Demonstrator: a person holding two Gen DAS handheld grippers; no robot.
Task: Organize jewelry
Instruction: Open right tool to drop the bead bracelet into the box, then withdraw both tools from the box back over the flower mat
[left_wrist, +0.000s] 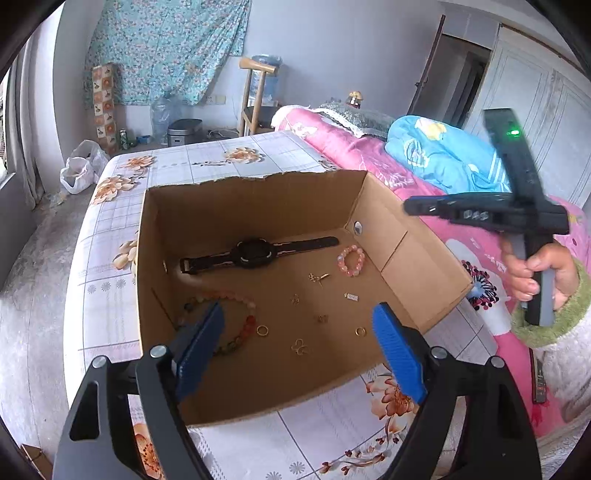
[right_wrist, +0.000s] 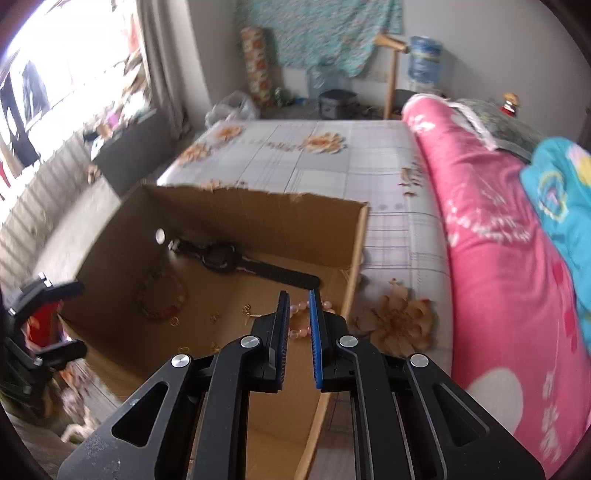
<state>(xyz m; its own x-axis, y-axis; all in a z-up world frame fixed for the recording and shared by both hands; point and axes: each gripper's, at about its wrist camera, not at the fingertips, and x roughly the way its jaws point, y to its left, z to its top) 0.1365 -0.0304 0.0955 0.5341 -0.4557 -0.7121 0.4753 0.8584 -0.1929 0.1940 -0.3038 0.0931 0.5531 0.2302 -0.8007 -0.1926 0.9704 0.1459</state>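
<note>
- Your left gripper (left_wrist: 295, 347) stands wide over the near edge of the cardboard box (left_wrist: 424, 266), nothing between its blue pads.
- Your right gripper (right_wrist: 298, 328) is narrow, only a slim gap, gripping nothing, above the box's right side.
- On the box floor: the black watch (left_wrist: 255, 253) along the far wall, the pink bead bracelet (left_wrist: 350, 261) by the right wall, the multicoloured bead bracelet (left_wrist: 242, 325) near the left wall, 2 gold rings (left_wrist: 262, 330) towards the near edge.
- The box sits on the floral bed sheet (left_wrist: 221, 155).

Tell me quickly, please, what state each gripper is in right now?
Left gripper: open, holding nothing.
Right gripper: nearly shut, holding nothing.
</note>
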